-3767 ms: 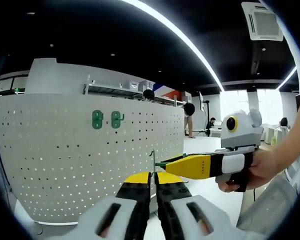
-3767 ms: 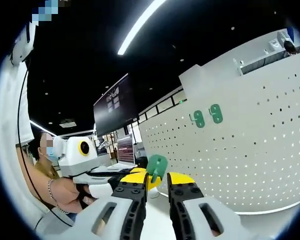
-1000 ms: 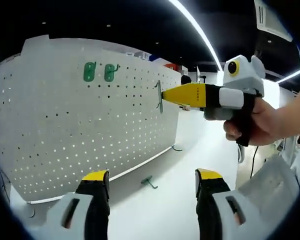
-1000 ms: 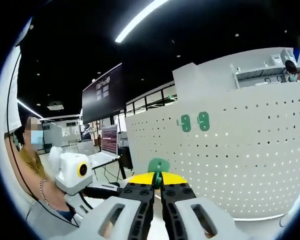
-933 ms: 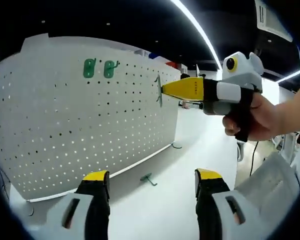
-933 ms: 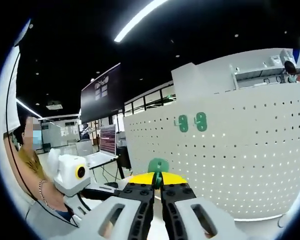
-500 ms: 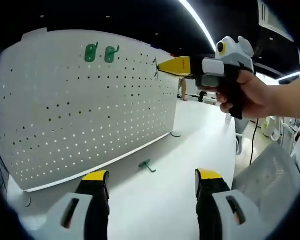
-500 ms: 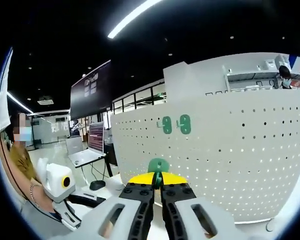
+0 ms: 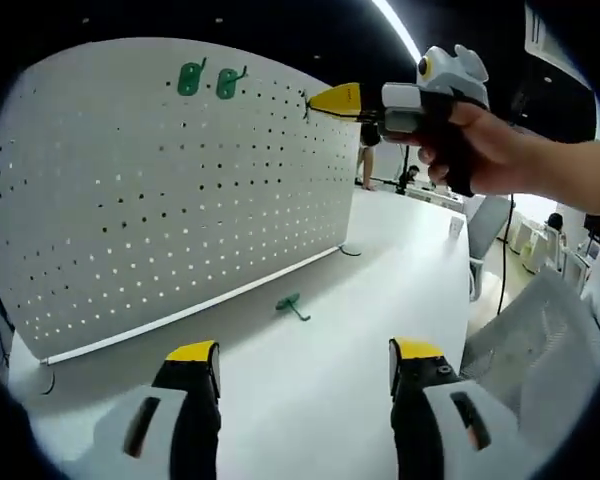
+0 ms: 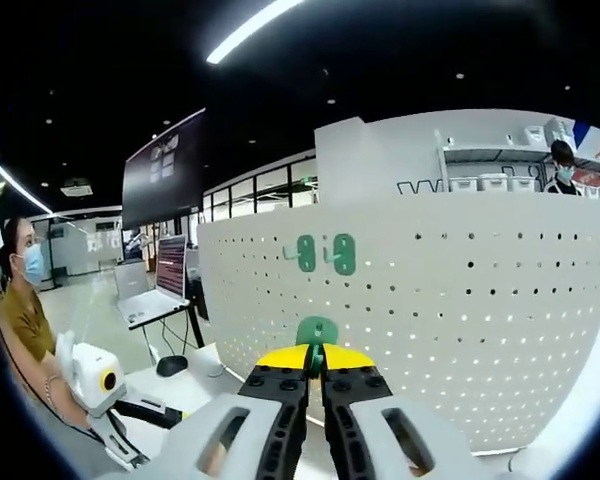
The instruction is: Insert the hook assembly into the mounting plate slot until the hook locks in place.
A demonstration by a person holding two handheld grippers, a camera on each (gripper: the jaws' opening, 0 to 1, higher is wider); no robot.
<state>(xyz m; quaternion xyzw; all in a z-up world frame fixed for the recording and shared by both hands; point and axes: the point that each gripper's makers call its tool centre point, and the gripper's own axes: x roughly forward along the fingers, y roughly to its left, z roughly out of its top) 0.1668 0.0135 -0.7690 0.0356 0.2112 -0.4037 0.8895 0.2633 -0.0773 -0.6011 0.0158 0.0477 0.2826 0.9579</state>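
A white pegboard stands upright on the white table, with two green hooks mounted side by side near its top. My right gripper, held in a hand, is shut on a green hook close to the board's upper right part. In the right gripper view the held hook sticks up between the closed jaws of the right gripper, facing the pegboard below the mounted hooks. Another green hook lies on the table. My left gripper is open and holds nothing; its body sits low at the left.
The pegboard's foot rests on the table by its right end. A person sits at the left, beside a laptop and under a dark wall screen. A chair stands beyond the table.
The left gripper has gone from shut to open and dropped back low. The right gripper, now holding the green hook, has risen and moved nearer the pegboard's upper holes.
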